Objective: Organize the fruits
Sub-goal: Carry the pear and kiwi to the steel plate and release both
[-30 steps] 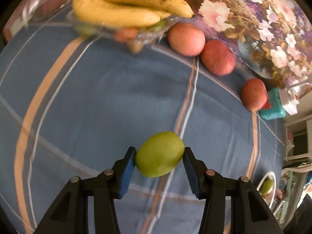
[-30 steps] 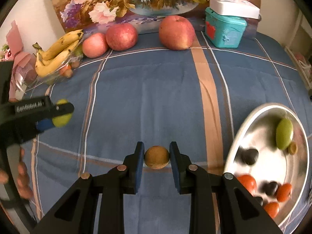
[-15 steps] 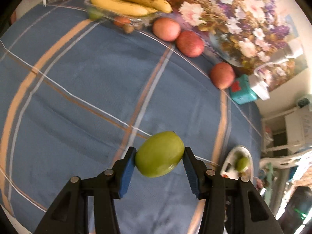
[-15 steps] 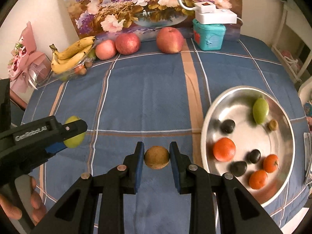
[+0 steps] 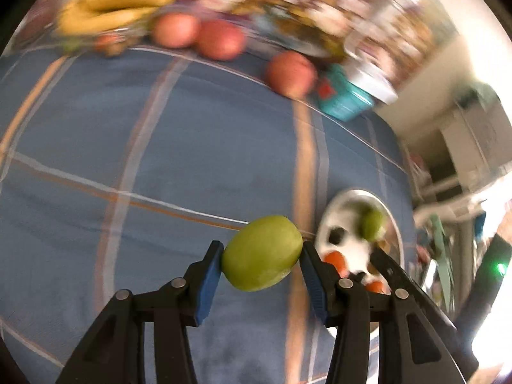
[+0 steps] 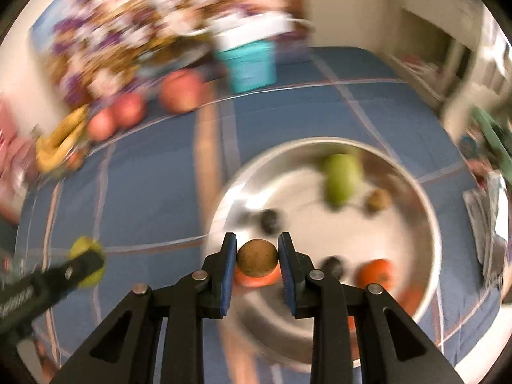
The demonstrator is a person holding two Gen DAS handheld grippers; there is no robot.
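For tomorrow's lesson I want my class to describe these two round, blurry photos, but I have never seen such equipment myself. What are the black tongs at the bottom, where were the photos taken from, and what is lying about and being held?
There is no robot here: a person holds a two-finger tool in each hand. Each tool carries a wide-angle camera looking forward along its fingers, so the pictures curve; the blur suggests movement.

In the left tool's picture, the left gripper is shut on a green fruit. In the right tool's picture, the right gripper is shut on a small brown fruit above a metal bowl.

The bowl sits on a blue striped cloth and holds another green fruit, orange fruits and small dark ones. At the far edge lie bananas, three red apples and a teal box.
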